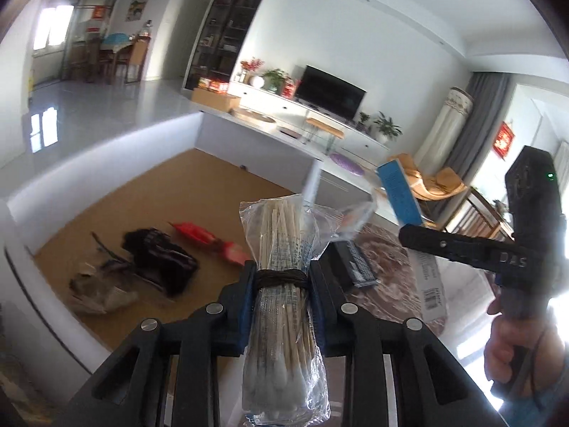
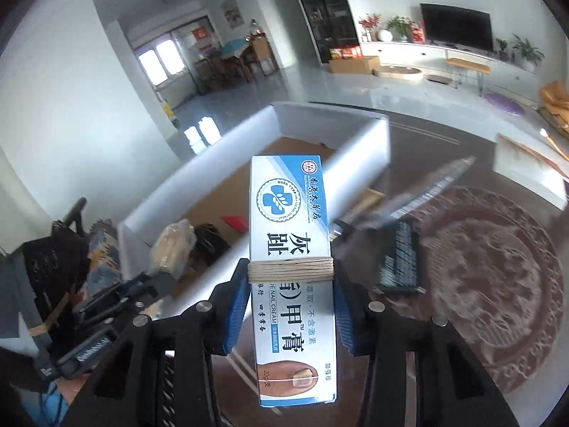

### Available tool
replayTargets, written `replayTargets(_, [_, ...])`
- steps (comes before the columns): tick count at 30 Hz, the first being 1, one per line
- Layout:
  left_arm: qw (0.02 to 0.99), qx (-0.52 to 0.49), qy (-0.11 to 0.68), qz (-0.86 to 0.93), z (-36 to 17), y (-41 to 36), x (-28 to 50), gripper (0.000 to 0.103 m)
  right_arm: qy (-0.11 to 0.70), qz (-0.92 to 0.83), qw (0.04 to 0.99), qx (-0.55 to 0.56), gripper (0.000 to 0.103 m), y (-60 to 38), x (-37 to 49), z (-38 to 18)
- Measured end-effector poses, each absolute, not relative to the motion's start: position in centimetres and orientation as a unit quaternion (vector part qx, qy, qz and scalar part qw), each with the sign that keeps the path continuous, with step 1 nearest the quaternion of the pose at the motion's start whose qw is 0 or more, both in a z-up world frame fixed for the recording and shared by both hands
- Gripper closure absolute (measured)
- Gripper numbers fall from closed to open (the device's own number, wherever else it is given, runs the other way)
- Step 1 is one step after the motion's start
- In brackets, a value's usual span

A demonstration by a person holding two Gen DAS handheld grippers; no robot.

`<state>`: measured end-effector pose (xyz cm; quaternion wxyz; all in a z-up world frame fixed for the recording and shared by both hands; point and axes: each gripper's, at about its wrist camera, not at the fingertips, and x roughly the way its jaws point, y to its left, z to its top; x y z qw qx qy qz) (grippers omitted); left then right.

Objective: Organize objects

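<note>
My left gripper (image 1: 281, 277) is shut on a clear bag of cotton swabs (image 1: 284, 306), held upright above the table. In the right wrist view my right gripper (image 2: 291, 277) is shut on a white and blue nail cream box (image 2: 291, 277), also lifted. That box (image 1: 398, 192) shows at the right of the left wrist view, with the right gripper's black body (image 1: 462, 249) and a hand (image 1: 512, 348) below it. A white box with a brown floor (image 1: 167, 192) lies ahead and holds a black item (image 1: 160, 259), a red packet (image 1: 199, 235) and a crumpled clear bag (image 1: 96, 288).
A dark packet with white print (image 2: 400, 259) and a blurred flat pack (image 2: 423, 192) lie on the patterned dark table (image 2: 498, 267). A second shallow box (image 2: 526, 167) stands at the far right. Behind are a living room floor, a television and a cabinet.
</note>
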<state>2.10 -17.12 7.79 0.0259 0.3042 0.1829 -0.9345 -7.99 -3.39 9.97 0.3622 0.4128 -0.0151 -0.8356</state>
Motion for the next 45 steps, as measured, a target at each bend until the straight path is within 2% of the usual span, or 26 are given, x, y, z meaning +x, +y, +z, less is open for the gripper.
replayTargets(5, [0.121,0.346,0.161,-0.917,7.5,-25.0,-0.3,0.075,-0.025,-0.798,0.433,0.418,0.059,-14.5,-8.0,10.0])
replayTargets(6, [0.135,0.361,0.162,-0.908,7.1,-26.1,-1.0,0.072,-0.025,-0.788,0.441,0.429,0.058,-16.3,-8.0,9.2])
replayTargets(8, [0.156,0.389,0.169,-0.892,6.1,-28.1,-2.1,0.05,-0.017,-0.766,0.45,0.46,0.05,-19.4,-8.0,6.8])
replayTargets(9, [0.171,0.395,0.172,-0.886,5.7,-28.9,-2.1,0.035,-0.009,-0.759,0.448,0.472,0.039,-20.3,-8.1,5.7])
replayTargets(10, [0.182,0.393,0.174,-0.884,5.4,-29.6,-1.9,0.029,0.001,-0.765,0.437,0.474,0.035,-20.6,-8.0,4.8])
replayTargets(12, [0.185,0.381,0.186,-0.886,5.0,-30.4,-0.7,0.028,0.004,-0.776,0.436,0.456,0.028,-19.7,-7.2,4.1])
replayTargets(15, [0.173,0.365,0.209,-0.891,4.4,-29.8,1.0,0.027,0.007,-0.812,0.422,0.402,0.01,-15.8,-5.7,4.3])
replayTargets(19, [0.125,0.353,0.195,-0.907,5.1,-25.2,2.9,0.027,0.035,-0.865,0.36,0.349,0.0,-8.1,-4.4,3.8])
replayTargets(23, [0.025,0.346,0.151,-0.926,6.2,-17.1,2.9,0.025,0.062,-0.887,0.266,0.372,0.0,0.0,-4.6,0.4])
replayTargets(25, [-0.026,0.353,0.116,-0.928,6.0,-12.6,2.8,0.008,0.069,-0.886,0.216,0.405,0.0,4.3,-4.7,-2.1])
replayTargets(26, [-0.045,0.357,0.096,-0.928,5.6,-10.3,2.7,0.005,0.071,-0.885,0.192,0.419,0.0,6.3,-4.7,-3.2])
replayTargets(29, [-0.072,0.386,0.03,-0.919,3.4,-4.4,1.7,0.004,0.071,-0.884,0.134,0.443,0.0,11.9,-4.4,-5.1])
replayTargets(33, [-0.053,0.451,-0.032,-0.891,-0.6,0.7,-1.8,0.004,0.062,-0.883,0.093,0.457,0.0,16.0,-3.9,-5.6])
replayTargets(40, [-0.015,0.465,-0.045,-0.884,-3.7,1.9,-4.2,0.004,0.048,-0.885,0.077,0.456,0.0,16.4,-3.7,-6.0])
replayTargets(45, [-0.001,0.474,0.004,-0.88,-4.9,0.7,-4.5,0.004,0.047,-0.885,0.076,0.456,0.0,16.4,-3.7,-5.9])
